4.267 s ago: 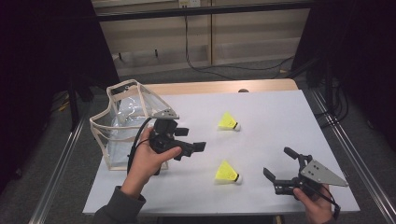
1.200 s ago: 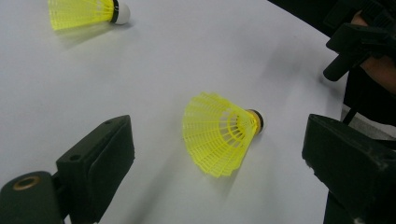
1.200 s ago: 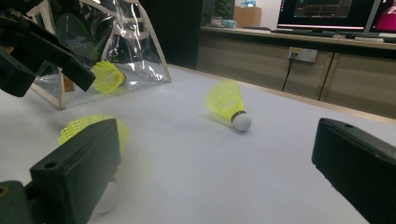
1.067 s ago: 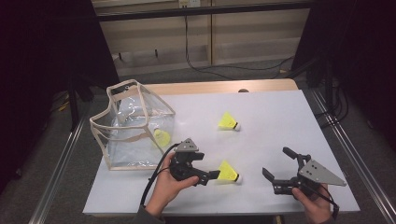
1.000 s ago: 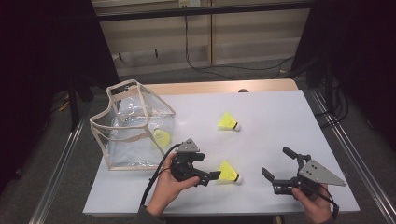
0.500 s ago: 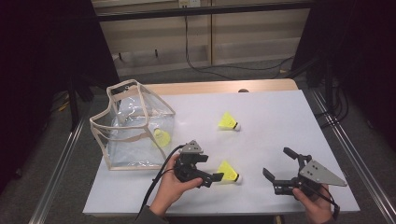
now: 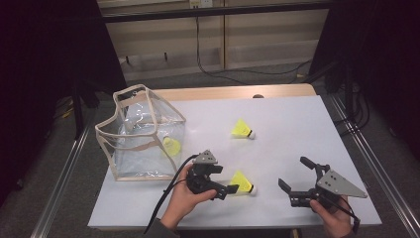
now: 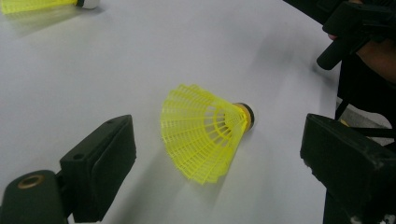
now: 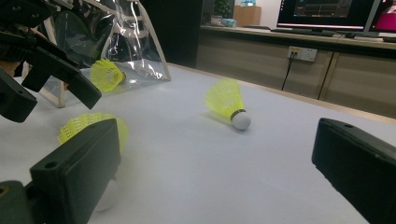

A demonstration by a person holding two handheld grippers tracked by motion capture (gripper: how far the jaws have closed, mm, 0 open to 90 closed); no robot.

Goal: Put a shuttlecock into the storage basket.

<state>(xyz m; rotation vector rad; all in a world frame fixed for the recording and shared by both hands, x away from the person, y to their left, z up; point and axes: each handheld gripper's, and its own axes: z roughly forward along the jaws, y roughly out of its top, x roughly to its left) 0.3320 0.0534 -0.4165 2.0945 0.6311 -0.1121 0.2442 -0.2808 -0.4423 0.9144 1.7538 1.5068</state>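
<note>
A yellow shuttlecock (image 7: 241, 182) (image 8: 205, 130) lies on its side on the white table (image 7: 297, 124), white cork pointing right. My left gripper (image 7: 223, 181) (image 8: 224, 163) is open, one jaw on each side of the shuttlecock's skirt, not touching it. My right gripper (image 7: 296, 173) (image 9: 219, 168) rests open near the front right edge with nothing between its jaws. A second shuttlecock (image 7: 242, 129) (image 9: 226, 105) lies mid-table. A third shuttlecock (image 7: 171, 146) (image 9: 106, 74) sits inside the clear bag (image 7: 141, 131) (image 9: 121, 37) at the left.
The bag has beige trim and stands with its mouth toward the table's middle. A wooden strip runs along the table's far edge. Metal rails flank both sides of the table. Open surface lies between the two loose shuttlecocks and to the right.
My left gripper has come from the bag's mouth forward and right to the near shuttlecock, edging closer over the last second. A shuttlecock now shows inside the bag. The right gripper stayed put.
</note>
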